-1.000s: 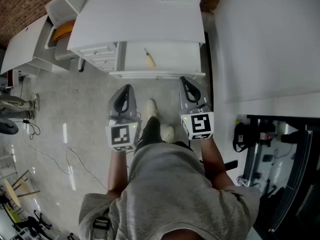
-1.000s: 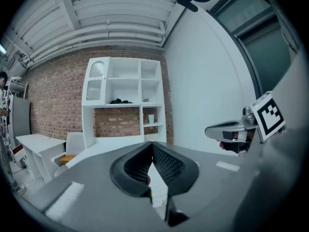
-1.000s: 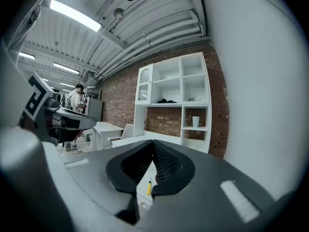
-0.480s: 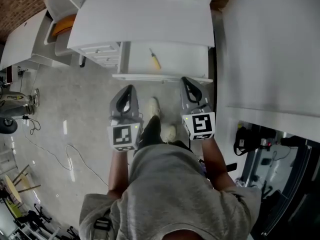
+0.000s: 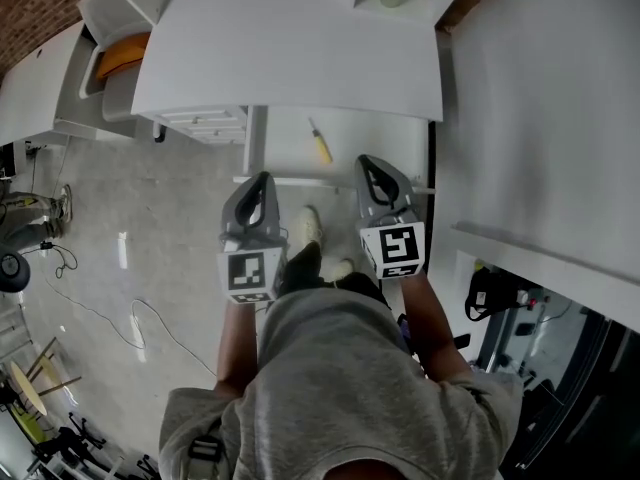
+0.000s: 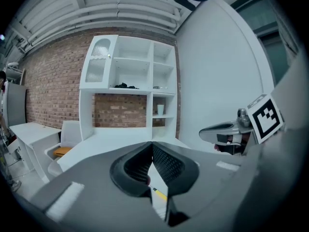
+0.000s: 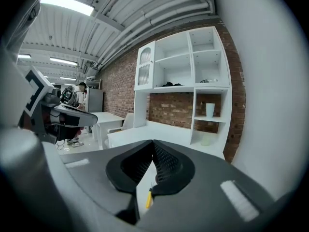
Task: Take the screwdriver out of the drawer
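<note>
The screwdriver (image 5: pixel 319 144), with a yellow handle, lies alone in the open white drawer (image 5: pixel 390 138) under the white desktop (image 5: pixel 290 48). My left gripper (image 5: pixel 263 180) is shut and empty, its tips at the drawer's front edge, left of the screwdriver. My right gripper (image 5: pixel 369 162) is shut and empty, its tips over the drawer's front right part. In the left gripper view the screwdriver (image 6: pixel 161 193) shows below the closed jaws of the left gripper (image 6: pixel 152 144). In the right gripper view the screwdriver (image 7: pixel 148 198) shows below the right gripper (image 7: pixel 153 142).
A stack of shut drawers (image 5: pixel 207 125) stands left of the open one. A chair with an orange cushion (image 5: pixel 120 56) is further left. A tall white panel (image 5: pixel 545 118) bounds the right side. The person's shoes (image 5: pixel 305 226) are under the drawer's front; cables (image 5: pixel 150 318) lie on the floor.
Both grippers have moved forward to the drawer, side by side and still shut. The drawer and screwdriver now sit lower in the head view, closer to the jaw tips.
</note>
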Motion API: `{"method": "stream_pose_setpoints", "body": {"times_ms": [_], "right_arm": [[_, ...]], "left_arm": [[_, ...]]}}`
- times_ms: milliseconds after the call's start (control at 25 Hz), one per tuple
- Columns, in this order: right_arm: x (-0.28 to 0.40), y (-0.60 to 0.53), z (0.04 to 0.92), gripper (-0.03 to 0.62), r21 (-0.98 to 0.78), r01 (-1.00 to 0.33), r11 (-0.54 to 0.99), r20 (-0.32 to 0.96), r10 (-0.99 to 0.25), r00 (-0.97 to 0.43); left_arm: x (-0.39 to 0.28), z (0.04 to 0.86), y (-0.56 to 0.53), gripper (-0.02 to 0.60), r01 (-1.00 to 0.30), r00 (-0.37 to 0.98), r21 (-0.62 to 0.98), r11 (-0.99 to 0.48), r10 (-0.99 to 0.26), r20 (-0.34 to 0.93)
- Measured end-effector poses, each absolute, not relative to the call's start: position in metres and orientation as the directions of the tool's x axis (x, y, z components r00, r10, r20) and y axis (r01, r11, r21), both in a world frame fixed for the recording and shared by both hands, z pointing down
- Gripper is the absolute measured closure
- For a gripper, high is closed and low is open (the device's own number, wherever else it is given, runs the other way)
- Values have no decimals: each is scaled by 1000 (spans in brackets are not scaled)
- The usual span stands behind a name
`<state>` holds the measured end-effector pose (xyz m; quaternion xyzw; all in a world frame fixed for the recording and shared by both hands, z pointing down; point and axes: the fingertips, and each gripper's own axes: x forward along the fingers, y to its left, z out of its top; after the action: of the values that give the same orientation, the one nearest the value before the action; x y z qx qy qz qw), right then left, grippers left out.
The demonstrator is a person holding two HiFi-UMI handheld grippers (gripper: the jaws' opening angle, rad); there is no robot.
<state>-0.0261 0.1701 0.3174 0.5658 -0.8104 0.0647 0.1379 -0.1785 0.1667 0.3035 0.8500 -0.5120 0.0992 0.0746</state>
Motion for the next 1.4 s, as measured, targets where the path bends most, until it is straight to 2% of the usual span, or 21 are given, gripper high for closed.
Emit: {"method": "stream_pose_setpoints", "body": {"times_ms": [360, 920, 1400], "right_arm": [[-38, 108, 366, 591, 17, -933, 359, 395, -860, -324], [-53, 50, 488, 591, -86, -859, 505, 581, -675, -454], [-57, 25, 604, 591, -138, -817, 560, 700, -528, -480]], "left_arm": [[-179, 346, 105, 569, -865, 492, 64, -498, -817, 301], [-171, 457, 58, 569, -911, 405, 129, -391, -791, 458], [-167, 557, 41, 569, -931, 363, 181, -317, -753, 548]]}}
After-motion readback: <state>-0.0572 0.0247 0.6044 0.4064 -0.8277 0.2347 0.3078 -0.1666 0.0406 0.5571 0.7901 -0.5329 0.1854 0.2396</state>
